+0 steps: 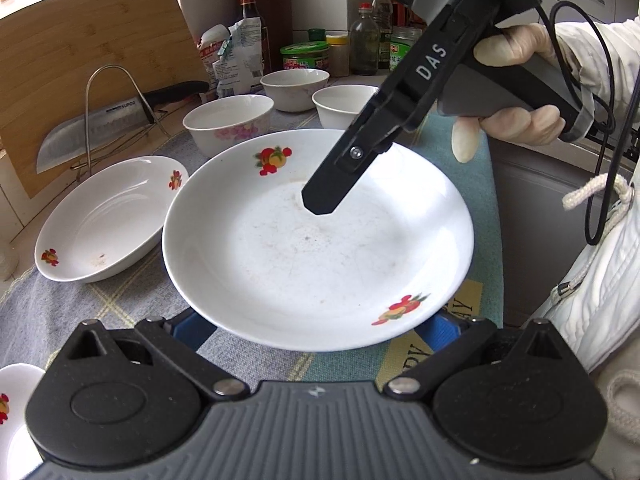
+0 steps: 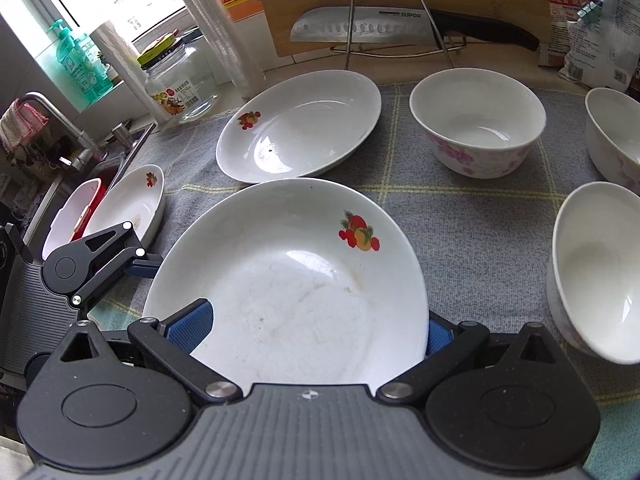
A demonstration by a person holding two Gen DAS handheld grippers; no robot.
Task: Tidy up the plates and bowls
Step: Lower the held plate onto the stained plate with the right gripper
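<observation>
A large white plate (image 1: 312,240) with fruit decals lies on the checked cloth between both grippers. My left gripper (image 1: 316,328) is open; its blue pads (image 1: 188,330) show wide apart at the plate's near rim, partly hidden by it. My right gripper (image 1: 320,198) reaches over the plate from the far right, held by a gloved hand (image 1: 516,120). In the right wrist view it (image 2: 316,330) is open, pads (image 2: 192,326) on either side of the plate (image 2: 288,280). The left gripper (image 2: 140,267) touches the plate's left rim. Two more plates (image 2: 300,128) (image 2: 128,200) and three bowls (image 2: 476,124) stand around.
A knife (image 2: 360,28) rests on a wire rack before a leaning cutting board (image 1: 80,60). Bottles, jars (image 1: 304,56) and bags crowd the back of the counter. A sink (image 2: 80,160) with a tap lies left of the cloth. A glass jar (image 2: 180,80) stands near it.
</observation>
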